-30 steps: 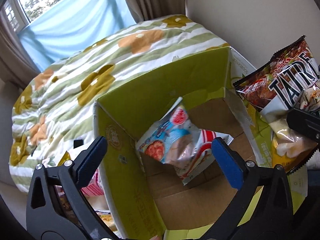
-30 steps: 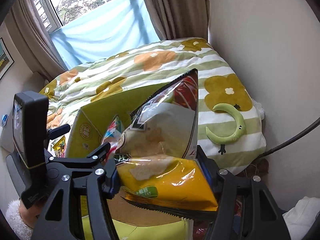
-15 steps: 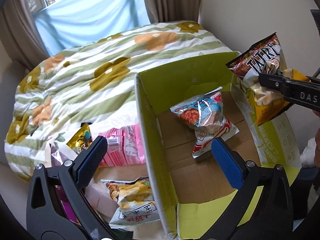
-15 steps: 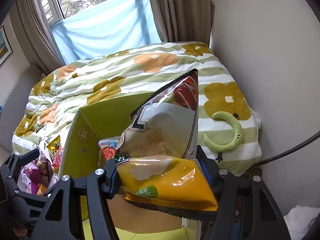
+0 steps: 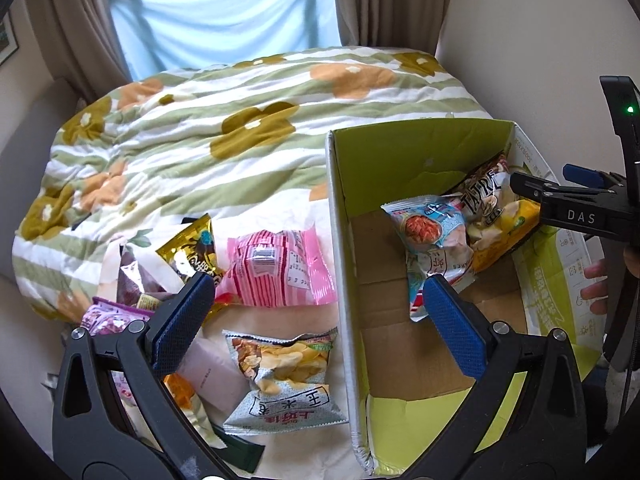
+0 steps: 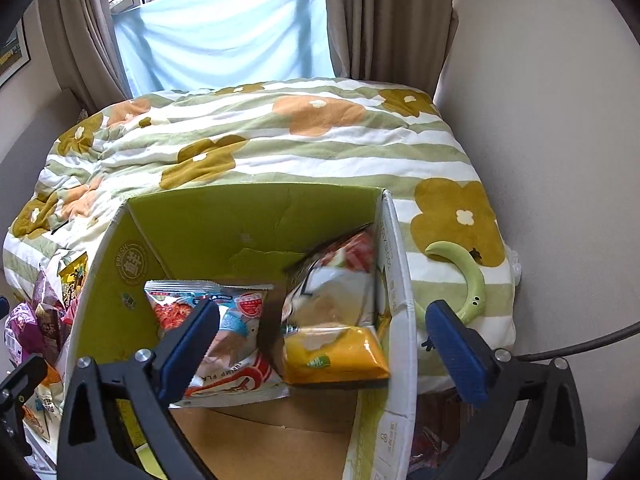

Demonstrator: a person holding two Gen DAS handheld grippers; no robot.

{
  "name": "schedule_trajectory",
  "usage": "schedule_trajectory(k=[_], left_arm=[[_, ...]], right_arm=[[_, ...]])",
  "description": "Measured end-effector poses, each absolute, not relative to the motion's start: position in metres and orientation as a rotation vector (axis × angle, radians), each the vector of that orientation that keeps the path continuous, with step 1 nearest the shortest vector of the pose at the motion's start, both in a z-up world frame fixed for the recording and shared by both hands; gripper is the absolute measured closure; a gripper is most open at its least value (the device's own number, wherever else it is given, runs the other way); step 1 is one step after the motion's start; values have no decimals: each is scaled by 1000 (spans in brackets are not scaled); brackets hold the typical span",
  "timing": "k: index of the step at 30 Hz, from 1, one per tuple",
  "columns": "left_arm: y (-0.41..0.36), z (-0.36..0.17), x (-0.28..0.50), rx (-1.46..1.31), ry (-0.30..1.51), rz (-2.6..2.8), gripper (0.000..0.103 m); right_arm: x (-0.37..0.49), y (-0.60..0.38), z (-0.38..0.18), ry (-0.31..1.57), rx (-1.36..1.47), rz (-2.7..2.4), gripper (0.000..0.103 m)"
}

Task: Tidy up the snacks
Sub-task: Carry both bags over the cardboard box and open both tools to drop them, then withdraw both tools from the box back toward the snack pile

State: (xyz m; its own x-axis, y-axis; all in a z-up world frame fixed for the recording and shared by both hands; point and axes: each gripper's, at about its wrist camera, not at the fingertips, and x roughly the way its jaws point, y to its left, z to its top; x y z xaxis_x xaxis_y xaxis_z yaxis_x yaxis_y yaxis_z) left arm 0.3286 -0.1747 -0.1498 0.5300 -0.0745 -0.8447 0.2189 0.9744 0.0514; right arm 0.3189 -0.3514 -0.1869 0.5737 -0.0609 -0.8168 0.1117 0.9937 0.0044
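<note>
Yellow chip bag (image 6: 334,354): inside cardboard box (image 6: 224,232), far right corner, touching blue shrimp-snack bag (image 6: 224,332). Right gripper (image 6: 322,346): fingers spread wide, holding nothing. Left gripper (image 5: 316,320): likewise released, above loose snack packets (image 5: 280,268) on flowered bedspread (image 5: 240,120).

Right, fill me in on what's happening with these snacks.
A person with two handheld grippers is packing snacks into the green cardboard box. The right gripper hangs over the box, jaws open and empty; a yellow chip bag lies inside beside a shrimp snack bag. The left gripper is open too, above loose snacks on the bed, like the pink packet.
</note>
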Motion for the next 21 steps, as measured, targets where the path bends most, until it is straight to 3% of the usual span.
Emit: schedule_trajectory(k=[8, 21], left_arm=[[-176, -144, 317, 156, 1002, -151, 0], [-139, -81, 262, 139, 862, -207, 0]], right_arm=[[302, -352, -178, 926, 49, -64, 1], [235, -318, -113, 820, 86, -71, 1]])
